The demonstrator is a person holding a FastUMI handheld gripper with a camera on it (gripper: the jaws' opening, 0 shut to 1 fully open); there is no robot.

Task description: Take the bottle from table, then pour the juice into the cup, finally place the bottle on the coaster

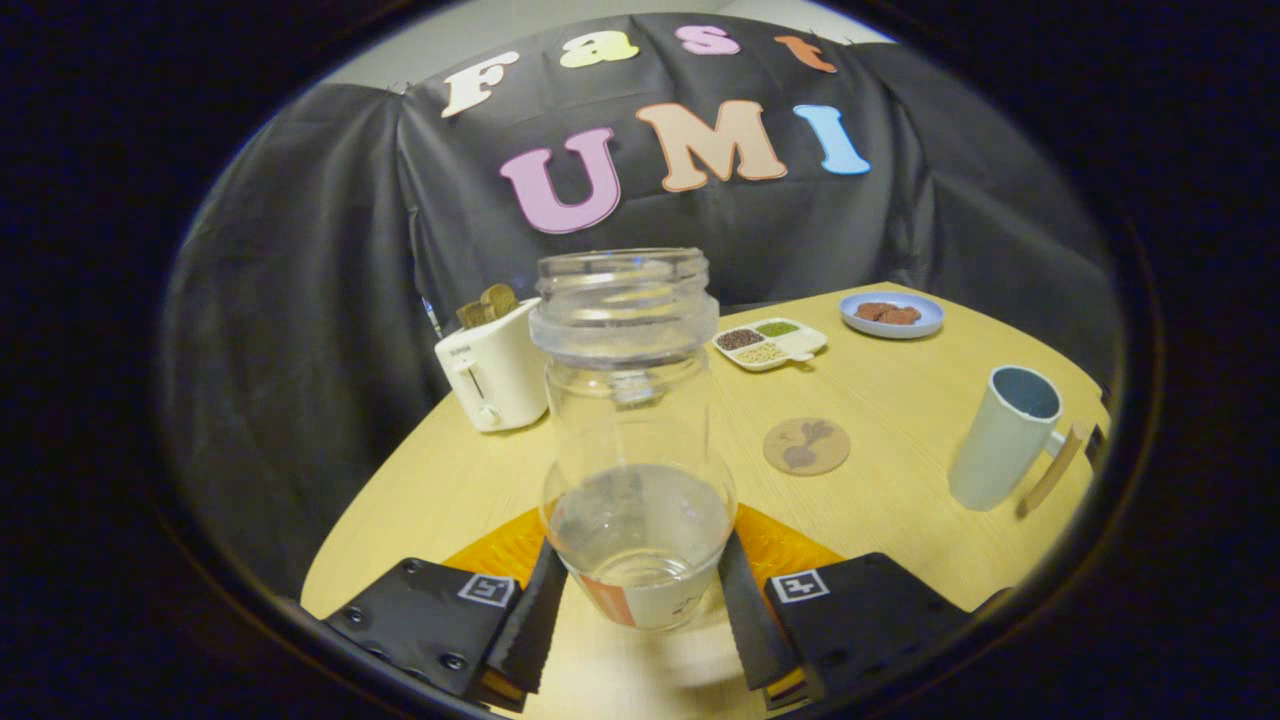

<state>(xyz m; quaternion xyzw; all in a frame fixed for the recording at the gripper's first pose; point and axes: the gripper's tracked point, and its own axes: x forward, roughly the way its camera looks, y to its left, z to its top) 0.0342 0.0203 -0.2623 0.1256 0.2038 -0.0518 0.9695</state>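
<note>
A clear, open-mouthed bottle [637,440] with a little clear liquid at its bottom stands upright between my fingers. My gripper [640,610] is shut on its lower body, both fingers pressed against its sides. It seems lifted slightly above the table, with a shadow under it. A round cork coaster [806,446] with a dark beet drawing lies beyond the fingers, to the right of the bottle. Further right stands a pale blue-grey cup [1003,437] with a wooden handle, upright and open.
A white toaster [493,375] with bread in it stands behind the bottle to the left. A small divided dish of grains [770,343] and a blue plate [893,314] with brown pieces sit at the back. An orange mat [790,545] lies under the gripper. The wooden table [900,400] is rounded.
</note>
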